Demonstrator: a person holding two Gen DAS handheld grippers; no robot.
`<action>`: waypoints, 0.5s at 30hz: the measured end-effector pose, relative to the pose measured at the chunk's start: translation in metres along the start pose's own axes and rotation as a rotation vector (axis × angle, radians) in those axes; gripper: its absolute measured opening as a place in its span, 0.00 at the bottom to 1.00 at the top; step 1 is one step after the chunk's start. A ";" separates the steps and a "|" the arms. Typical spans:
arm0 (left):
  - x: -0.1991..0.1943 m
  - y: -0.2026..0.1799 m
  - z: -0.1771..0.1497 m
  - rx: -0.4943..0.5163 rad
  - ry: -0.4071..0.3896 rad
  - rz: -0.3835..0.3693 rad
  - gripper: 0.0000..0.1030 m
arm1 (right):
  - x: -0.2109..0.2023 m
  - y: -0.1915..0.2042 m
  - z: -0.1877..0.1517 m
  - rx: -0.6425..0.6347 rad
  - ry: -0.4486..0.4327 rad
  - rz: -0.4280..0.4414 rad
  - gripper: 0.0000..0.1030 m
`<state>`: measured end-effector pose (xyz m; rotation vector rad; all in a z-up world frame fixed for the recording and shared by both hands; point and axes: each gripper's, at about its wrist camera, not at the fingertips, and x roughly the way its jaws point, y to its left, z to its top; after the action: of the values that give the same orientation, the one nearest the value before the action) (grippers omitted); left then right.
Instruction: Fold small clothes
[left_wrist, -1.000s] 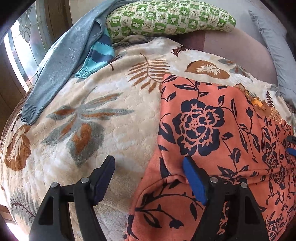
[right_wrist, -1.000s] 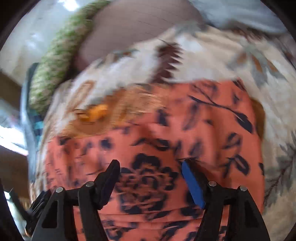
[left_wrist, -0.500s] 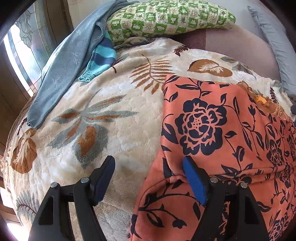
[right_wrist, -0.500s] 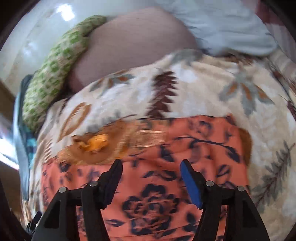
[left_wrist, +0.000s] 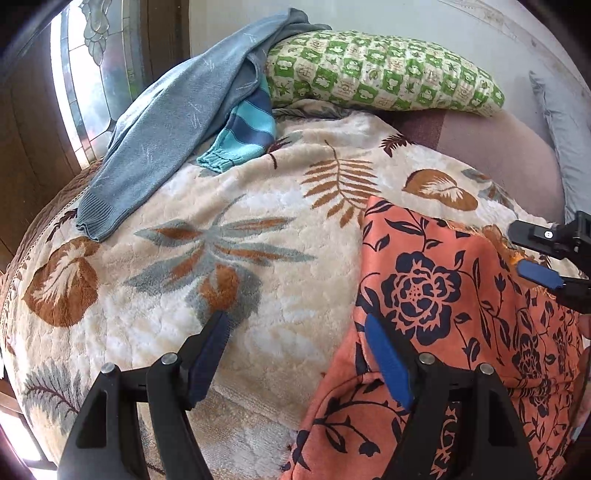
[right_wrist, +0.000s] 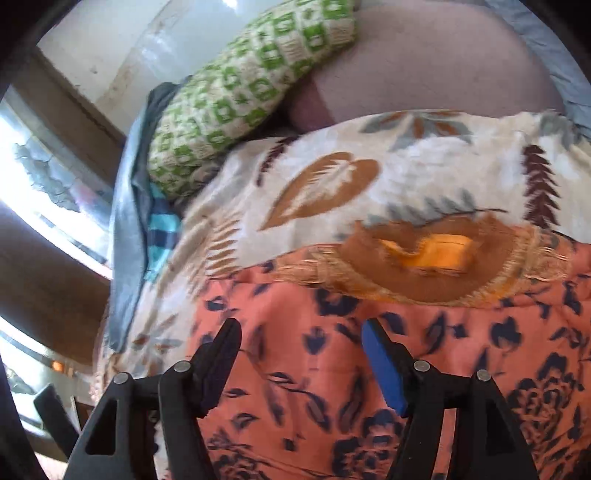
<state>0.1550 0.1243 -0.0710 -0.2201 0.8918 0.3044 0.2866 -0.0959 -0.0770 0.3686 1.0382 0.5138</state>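
On the bed's cream leaf-patterned blanket (left_wrist: 258, 332) lies the orange floral garment (left_wrist: 443, 295), its lower and right parts cut off by the frame in the left wrist view, so its full outline cannot be made out. The right wrist view is blurred; there the garment (right_wrist: 369, 350) shows an orange-brown neckline patch at its far edge. Its long axis runs from the near edge toward the pillows, neckline end farthest away. The left gripper (left_wrist: 295, 354) stands spread over the garment's left border, one finger above bare blanket, nothing pinched. The right gripper (right_wrist: 301, 358) hangs above the cloth with jaws apart, having just been opening, gripping nothing. A blue-grey sweater (left_wrist: 166, 140) and striped teal sleeve (left_wrist: 243, 136) drape beside a green checked pillow (left_wrist: 380, 70), well apart from the garment.
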 end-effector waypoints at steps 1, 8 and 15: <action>0.001 0.002 0.001 -0.009 0.002 0.000 0.75 | 0.015 0.001 0.000 0.008 0.030 0.024 0.69; 0.006 0.007 0.001 -0.039 0.024 -0.026 0.75 | 0.027 -0.019 -0.003 0.134 0.051 0.060 0.71; -0.011 -0.001 -0.001 -0.001 -0.031 -0.105 0.75 | -0.107 -0.060 -0.062 0.099 -0.045 -0.082 0.71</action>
<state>0.1485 0.1216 -0.0631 -0.2613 0.8463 0.2104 0.2018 -0.2027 -0.0606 0.4211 1.0330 0.3799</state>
